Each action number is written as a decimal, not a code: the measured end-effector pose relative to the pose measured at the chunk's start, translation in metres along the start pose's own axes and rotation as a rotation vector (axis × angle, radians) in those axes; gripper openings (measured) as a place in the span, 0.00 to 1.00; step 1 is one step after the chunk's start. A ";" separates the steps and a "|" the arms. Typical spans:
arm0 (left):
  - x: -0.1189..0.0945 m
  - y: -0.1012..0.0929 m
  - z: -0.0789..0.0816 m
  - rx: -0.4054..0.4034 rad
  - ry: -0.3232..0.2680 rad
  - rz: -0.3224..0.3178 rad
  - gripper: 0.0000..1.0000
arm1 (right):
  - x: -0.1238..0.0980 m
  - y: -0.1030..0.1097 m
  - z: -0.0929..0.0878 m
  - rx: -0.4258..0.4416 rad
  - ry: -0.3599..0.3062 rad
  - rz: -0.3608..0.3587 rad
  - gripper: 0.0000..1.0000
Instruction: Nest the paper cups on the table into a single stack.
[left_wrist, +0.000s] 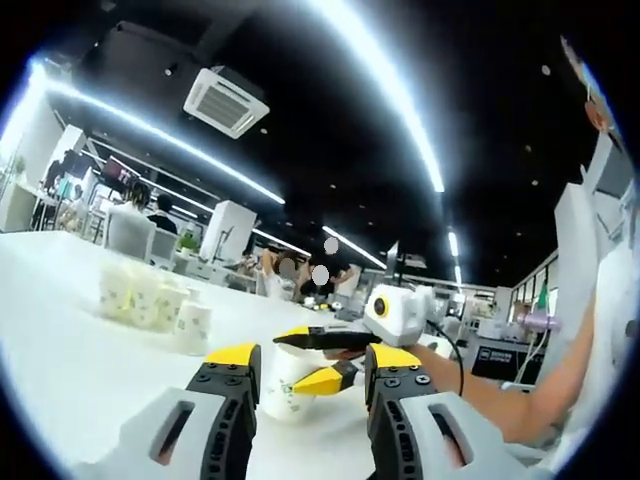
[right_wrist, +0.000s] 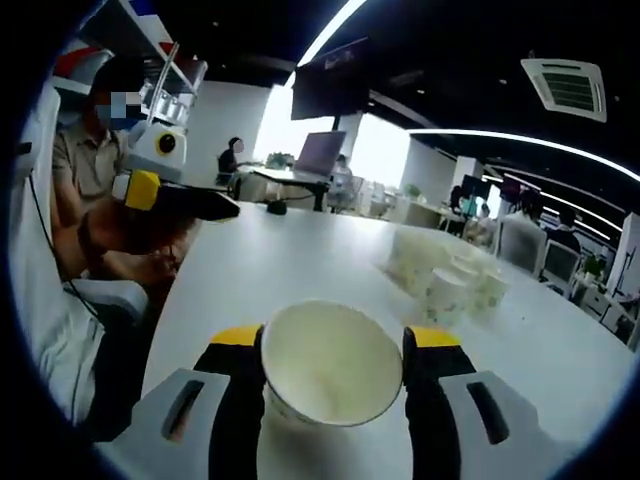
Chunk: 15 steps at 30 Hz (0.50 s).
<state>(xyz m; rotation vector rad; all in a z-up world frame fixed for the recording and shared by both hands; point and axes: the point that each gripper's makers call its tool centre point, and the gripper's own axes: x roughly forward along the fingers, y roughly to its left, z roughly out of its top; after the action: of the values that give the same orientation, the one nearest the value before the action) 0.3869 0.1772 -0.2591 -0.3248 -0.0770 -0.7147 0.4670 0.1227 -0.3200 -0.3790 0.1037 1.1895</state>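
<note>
With the right tool (right_wrist: 333, 350) clamped on a cup (right_wrist: 331, 372) upright on the counter (right_wrist: 270, 270) and the left tool (left_wrist: 311, 375) apart just short of it, the pickup is in hand; next, carry it to the cluster of cups (right_wrist: 445, 270) beyond.

Cup (right_wrist: 328, 362) between fingers (right_wrist: 437, 352); cup cluster (right_wrist: 447, 270) beyond.

A long white table (right_wrist: 300, 260) carries the lot. A huddle of paper cups (left_wrist: 140, 297) stands upright on it, touching one another. One more cup (left_wrist: 285, 385) stands well apart, nearer the edge.
</note>
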 end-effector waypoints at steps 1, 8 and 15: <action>0.000 -0.001 0.000 0.002 -0.001 -0.002 0.44 | 0.000 0.000 0.000 0.002 0.000 -0.002 0.58; -0.001 -0.003 0.000 0.011 0.003 -0.009 0.44 | 0.002 0.002 0.000 0.019 -0.011 -0.006 0.61; -0.008 0.004 0.006 0.003 -0.029 0.006 0.42 | -0.001 0.008 0.008 0.066 -0.054 -0.007 0.72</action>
<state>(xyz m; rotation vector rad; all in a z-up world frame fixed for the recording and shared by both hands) 0.3840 0.1876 -0.2558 -0.3323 -0.1049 -0.7042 0.4586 0.1271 -0.3145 -0.2896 0.0947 1.1860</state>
